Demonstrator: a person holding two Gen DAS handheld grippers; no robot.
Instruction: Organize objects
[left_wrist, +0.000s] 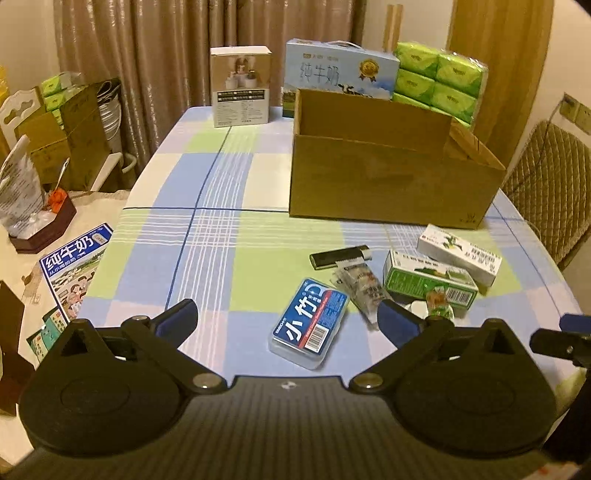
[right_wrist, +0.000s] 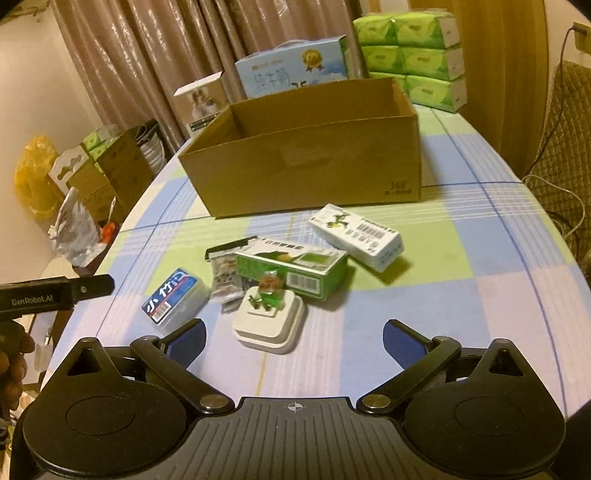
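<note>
Claws both gape empty: left gripper (left_wrist: 286, 317) has the blue-labelled plastic case (left_wrist: 309, 324) just ahead between its fingertips, right gripper (right_wrist: 294, 332) the white square box (right_wrist: 269, 325). Both look light, rigid and slick, so I would pinch across their short sides.

Brown curtains (left_wrist: 147, 55), quilted chair (left_wrist: 546, 173)
</note>
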